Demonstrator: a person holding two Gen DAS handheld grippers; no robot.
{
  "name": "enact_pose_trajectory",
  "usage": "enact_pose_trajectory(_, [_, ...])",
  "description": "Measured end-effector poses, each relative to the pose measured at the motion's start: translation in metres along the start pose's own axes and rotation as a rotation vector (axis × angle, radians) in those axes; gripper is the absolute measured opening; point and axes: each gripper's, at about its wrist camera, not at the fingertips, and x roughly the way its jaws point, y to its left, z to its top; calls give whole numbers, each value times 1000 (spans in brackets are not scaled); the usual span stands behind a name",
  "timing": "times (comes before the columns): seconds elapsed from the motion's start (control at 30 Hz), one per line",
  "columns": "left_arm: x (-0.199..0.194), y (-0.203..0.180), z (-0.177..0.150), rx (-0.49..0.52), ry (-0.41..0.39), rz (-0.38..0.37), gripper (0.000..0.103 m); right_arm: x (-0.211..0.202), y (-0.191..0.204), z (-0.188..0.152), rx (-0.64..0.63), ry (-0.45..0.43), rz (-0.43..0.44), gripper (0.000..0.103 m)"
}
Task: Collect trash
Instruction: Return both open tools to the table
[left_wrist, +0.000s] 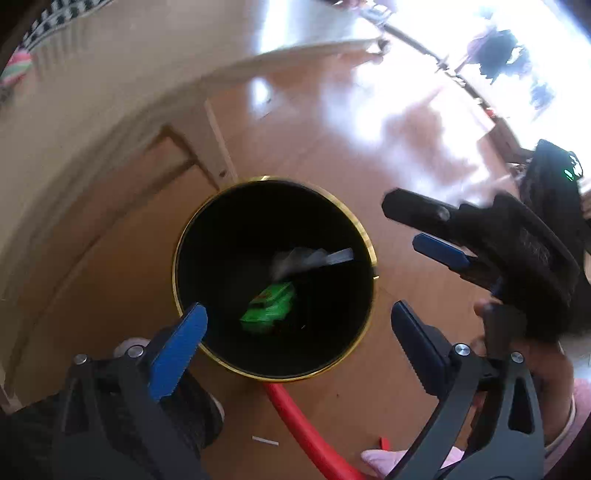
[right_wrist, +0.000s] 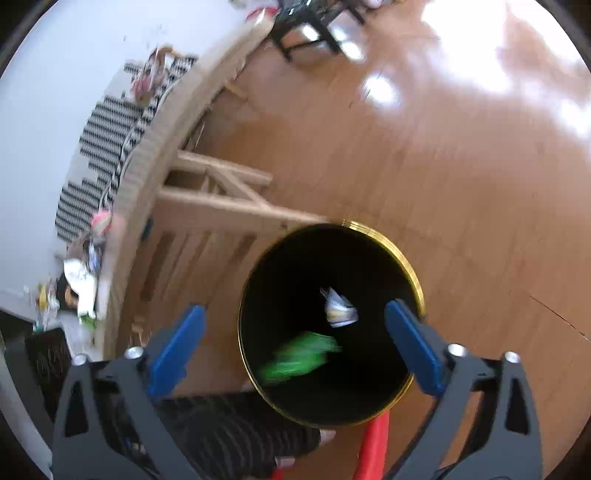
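A black bin with a gold rim (left_wrist: 364, 236) stands on the wooden floor; it also shows in the right wrist view (right_wrist: 413, 273). Inside lie a green wrapper (left_wrist: 269, 308) (right_wrist: 299, 356) and a crumpled white and silver wrapper (left_wrist: 306, 258) (right_wrist: 340, 306). My left gripper (left_wrist: 295, 347) is open and empty above the bin's near edge. My right gripper (right_wrist: 293, 341) is open and empty over the bin's mouth; it shows from the side in the left wrist view (left_wrist: 410, 229).
A red tube (left_wrist: 306, 428) (right_wrist: 375, 446) lies on the floor beside the bin. A wooden table frame (right_wrist: 221, 206) stands to the left, with clutter (right_wrist: 79, 280) on a checkered cloth on top. A small white scrap (left_wrist: 265, 440) lies on the floor.
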Motion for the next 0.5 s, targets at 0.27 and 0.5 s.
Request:
enact_pose_trajectory(0.27, [-123, 42, 0, -86, -243, -24, 97, -26, 28, 6, -187, -144, -137, 97])
enact_pose_trajectory(0.5, [-272, 180, -35, -392, -505, 392, 97, -13, 112, 8, -423, -201, -110, 97])
